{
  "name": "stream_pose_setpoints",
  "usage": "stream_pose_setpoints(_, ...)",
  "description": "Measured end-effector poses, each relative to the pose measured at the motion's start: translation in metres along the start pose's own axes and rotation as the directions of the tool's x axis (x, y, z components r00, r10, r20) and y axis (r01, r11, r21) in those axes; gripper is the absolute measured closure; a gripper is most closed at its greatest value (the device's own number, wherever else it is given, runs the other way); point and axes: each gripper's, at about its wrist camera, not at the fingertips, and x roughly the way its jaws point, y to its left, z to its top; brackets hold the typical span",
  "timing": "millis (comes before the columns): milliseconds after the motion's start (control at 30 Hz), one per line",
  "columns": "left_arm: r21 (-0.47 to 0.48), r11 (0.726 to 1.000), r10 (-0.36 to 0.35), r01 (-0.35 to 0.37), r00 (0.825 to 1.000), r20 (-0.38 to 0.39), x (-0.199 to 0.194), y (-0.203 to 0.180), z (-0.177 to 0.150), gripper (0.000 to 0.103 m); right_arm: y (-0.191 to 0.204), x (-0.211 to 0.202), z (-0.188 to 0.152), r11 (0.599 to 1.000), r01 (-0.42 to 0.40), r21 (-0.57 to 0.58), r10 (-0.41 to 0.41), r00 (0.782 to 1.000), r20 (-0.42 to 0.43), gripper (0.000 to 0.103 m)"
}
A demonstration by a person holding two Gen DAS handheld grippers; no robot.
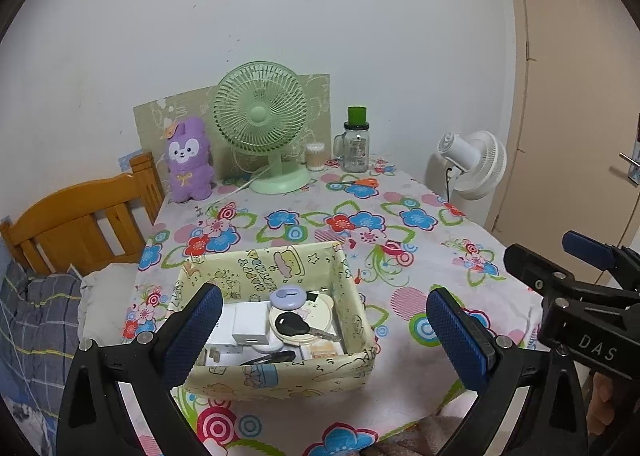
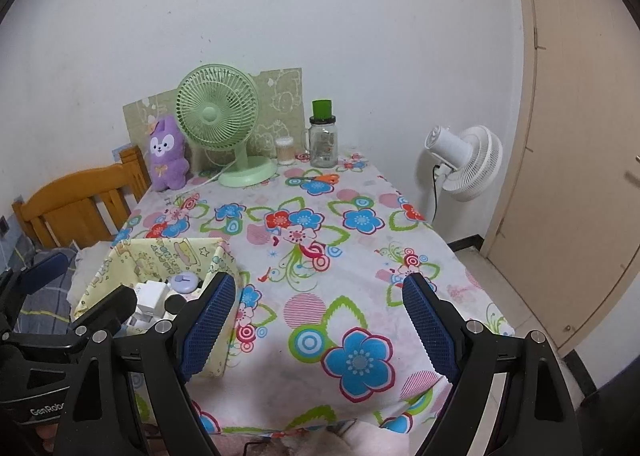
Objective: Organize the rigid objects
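While both pairs of fingers stand wide apart and hold nothing, the left gripper (image 1: 324, 330) hangs over the near edge of the counter (image 1: 400, 256), framing the yellow cartoon-print box (image 1: 280, 372) at its 12 o'clock. Inside the box lie a black-headed key (image 1: 298, 326), a white charger block (image 1: 250, 322), a lilac round case (image 1: 290, 294) and a black hair clip (image 1: 268, 358) (other small pieces sit under them, too jumbled to name). The right gripper (image 2: 318, 322) hovers over bare flowered cloth, the box at its 9 o'clock. Far back, at 12 o'clock, stand a green fan (image 1: 262, 119), a purple plush toy (image 1: 189, 159), a glass jar with a green lid (image 1: 356, 139) and orange scissors (image 1: 362, 182).
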Motion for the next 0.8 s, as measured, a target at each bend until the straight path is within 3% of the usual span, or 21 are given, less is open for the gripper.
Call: stream_pose_setpoints(800,0.019,1.000,-0.010,0.010,1.000,0.001,0.0050,-0.0004,-0.0025,0.000,0.0013,-0.0027,-0.0025,0.998,0.040,0.043,-0.042,0.999,0.024,0.009)
